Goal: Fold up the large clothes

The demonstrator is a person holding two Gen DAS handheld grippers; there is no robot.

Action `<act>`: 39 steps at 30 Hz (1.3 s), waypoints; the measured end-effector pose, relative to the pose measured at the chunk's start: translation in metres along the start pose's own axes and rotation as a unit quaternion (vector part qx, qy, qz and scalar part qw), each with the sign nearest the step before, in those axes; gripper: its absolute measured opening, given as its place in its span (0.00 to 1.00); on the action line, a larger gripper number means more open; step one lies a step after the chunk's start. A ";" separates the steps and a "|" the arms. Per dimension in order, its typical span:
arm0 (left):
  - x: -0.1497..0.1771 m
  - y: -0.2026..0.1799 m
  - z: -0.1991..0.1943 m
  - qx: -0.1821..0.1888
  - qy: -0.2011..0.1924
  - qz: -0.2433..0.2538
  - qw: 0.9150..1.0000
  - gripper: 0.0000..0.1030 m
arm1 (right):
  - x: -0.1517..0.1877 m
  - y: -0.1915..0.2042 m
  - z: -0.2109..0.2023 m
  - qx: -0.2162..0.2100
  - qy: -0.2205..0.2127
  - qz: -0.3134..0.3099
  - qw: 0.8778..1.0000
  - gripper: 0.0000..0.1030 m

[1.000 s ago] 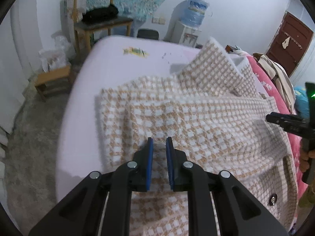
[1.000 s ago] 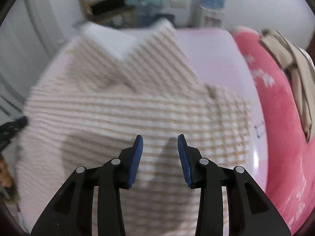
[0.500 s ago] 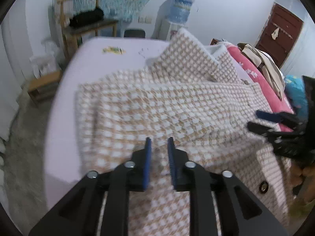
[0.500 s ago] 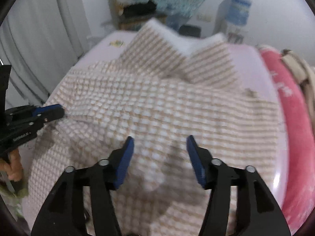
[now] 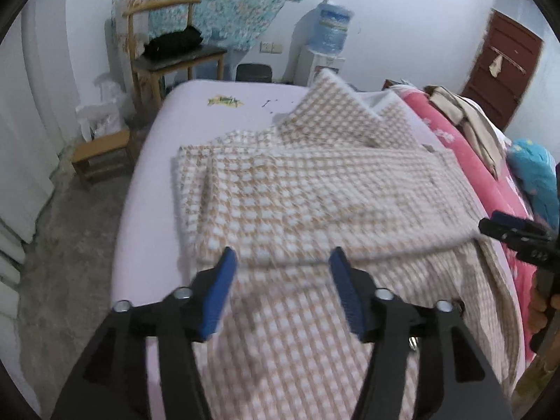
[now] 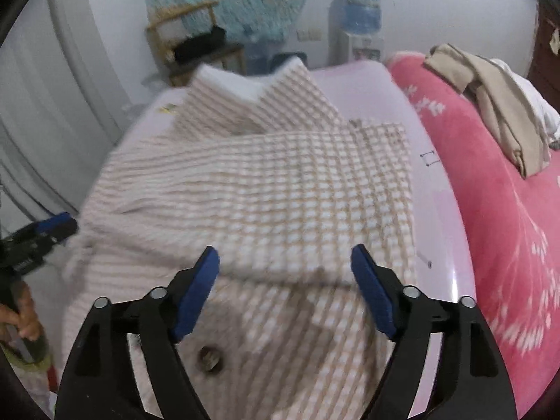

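Coat (image 5: 315, 210) with tan and white checks lies spread on the lilac bed (image 5: 217, 115). Its collar points to the far end. Its long side runs from left to right across the bed. A folded flap lies over the top, and its near edge sits just past both sets of jaws. One dark button (image 6: 209, 357) shows near the bottom, close to the right gripper (image 6: 285, 264).

The left gripper (image 5: 281, 266) hangs over the left part of the coat. Its jaws are opening, and nothing is pinched between them. The cloth lies under them, not in them. The right gripper hangs over the right part of the coat. Its jaws are opening too, spread wide, with nothing held.

I think the fold has just been let go. The next grab will likely be on the near edge, which lies straight ahead and below both grippers. Each hand is about as close to its own side.

A pink blanket (image 6: 490, 182) lies on the right with beige clothes (image 6: 490, 94) on top. A wooden chair (image 5: 164, 45) by the far wall holds a black bag (image 5: 175, 40). A water bottle (image 5: 330, 26) sits on a stand there too.
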State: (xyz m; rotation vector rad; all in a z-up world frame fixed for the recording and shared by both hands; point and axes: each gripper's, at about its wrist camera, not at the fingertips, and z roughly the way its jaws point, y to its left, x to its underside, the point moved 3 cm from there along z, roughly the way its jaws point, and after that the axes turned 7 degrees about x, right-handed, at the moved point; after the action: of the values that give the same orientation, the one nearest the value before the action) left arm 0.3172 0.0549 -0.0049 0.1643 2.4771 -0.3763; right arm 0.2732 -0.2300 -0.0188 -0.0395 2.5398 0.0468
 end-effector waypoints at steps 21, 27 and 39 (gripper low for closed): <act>0.162 -0.079 -0.047 0.001 0.089 0.055 0.994 0.81 | 0.166 0.038 -0.066 0.008 0.044 0.004 0.999 0.89; 0.184 -0.083 -0.043 -0.009 0.100 0.055 0.993 0.81 | 0.184 0.030 -0.060 0.024 0.054 0.020 0.998 0.91; 0.204 -0.077 -0.046 -0.024 0.090 0.040 0.995 0.88 | 0.201 0.030 -0.065 0.010 0.040 0.044 0.998 0.92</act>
State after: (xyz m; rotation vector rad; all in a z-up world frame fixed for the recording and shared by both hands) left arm 0.1124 0.0012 -0.0744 0.2873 2.6446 -0.2798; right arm 0.0697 -0.2059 -0.0778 0.0798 2.6213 0.0561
